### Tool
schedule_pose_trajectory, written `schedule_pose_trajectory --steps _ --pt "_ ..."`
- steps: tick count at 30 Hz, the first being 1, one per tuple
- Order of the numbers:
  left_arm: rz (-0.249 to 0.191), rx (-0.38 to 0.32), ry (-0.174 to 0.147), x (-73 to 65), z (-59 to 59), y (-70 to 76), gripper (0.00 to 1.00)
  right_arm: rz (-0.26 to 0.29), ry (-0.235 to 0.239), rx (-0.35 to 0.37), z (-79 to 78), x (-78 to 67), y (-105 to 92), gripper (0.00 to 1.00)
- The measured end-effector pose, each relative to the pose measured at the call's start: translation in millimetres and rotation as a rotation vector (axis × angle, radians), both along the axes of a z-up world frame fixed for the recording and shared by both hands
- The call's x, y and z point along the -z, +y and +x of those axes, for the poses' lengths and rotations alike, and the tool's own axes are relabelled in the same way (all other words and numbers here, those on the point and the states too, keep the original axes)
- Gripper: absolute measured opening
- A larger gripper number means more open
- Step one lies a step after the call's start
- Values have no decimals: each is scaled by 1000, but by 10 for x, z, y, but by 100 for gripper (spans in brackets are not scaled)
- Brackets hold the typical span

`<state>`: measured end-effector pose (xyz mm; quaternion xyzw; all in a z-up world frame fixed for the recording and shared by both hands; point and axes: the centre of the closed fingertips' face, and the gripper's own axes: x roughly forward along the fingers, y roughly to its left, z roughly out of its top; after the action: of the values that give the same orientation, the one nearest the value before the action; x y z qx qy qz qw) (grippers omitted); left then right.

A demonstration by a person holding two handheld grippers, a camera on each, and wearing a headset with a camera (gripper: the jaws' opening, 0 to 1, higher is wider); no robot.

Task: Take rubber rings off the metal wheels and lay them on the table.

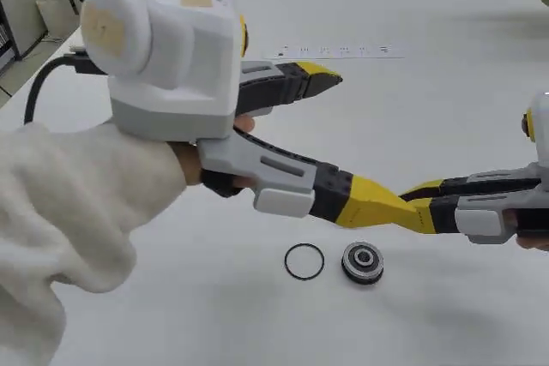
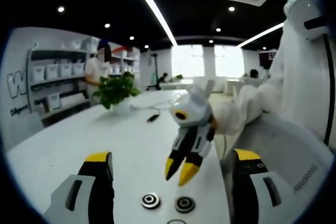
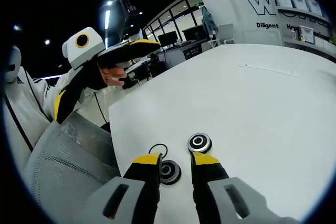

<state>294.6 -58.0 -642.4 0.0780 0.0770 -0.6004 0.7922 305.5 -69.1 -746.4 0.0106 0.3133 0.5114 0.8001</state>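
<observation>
Black rubber, thin and surely limp: a loose ring (image 1: 304,261) lies on the table (image 1: 446,83) nearest us, just beside a metal wheel (image 1: 362,261) that is dark at its rim. We judge its ring light and stretchy, best pinched at the outer edge. Above, the right gripper (image 3: 177,160) stands narrowly parted and empty. Beyond it the left gripper (image 1: 377,147) gapes wide, holding nothing.

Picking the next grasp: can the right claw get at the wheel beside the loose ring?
Probably yes: the right claw is open, and that wheel lies on bare table just ahead of its jaws; the ring sits clear.
</observation>
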Motion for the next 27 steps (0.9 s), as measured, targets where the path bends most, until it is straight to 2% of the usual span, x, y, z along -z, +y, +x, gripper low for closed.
schedule_pose_trajectory --steps 4,6,8,10,13,15,17,19,21,26,27 --pt "12 -7 -2 149 5 -53 91 -21 15 -22 -42 75 13 19" --pt "9 -11 14 235 15 -38 90 -28 30 -37 -74 116 25 20" --pt "12 -5 56 324 -4 -19 89 -41 45 -59 -122 170 32 21" --pt "8 -8 59 369 3 5 87 -61 53 -74 -156 222 30 22" --pt "8 -8 79 435 1 27 84 -68 64 -82 -182 265 31 24" --pt "32 0 84 509 -18 43 83 -73 77 -94 -218 310 44 27" --pt "42 -1 80 555 -22 59 82 -101 84 -124 -281 378 55 33" --pt "42 -4 98 612 -17 76 81 -157 63 -186 -362 460 77 33" --pt "50 -1 107 666 -28 77 78 -161 54 -201 -386 475 123 32" --pt "79 1 105 792 -46 72 72 -181 40 -216 -394 521 134 33" --pt "97 7 109 837 -57 77 70 -186 35 -218 -391 524 131 32"
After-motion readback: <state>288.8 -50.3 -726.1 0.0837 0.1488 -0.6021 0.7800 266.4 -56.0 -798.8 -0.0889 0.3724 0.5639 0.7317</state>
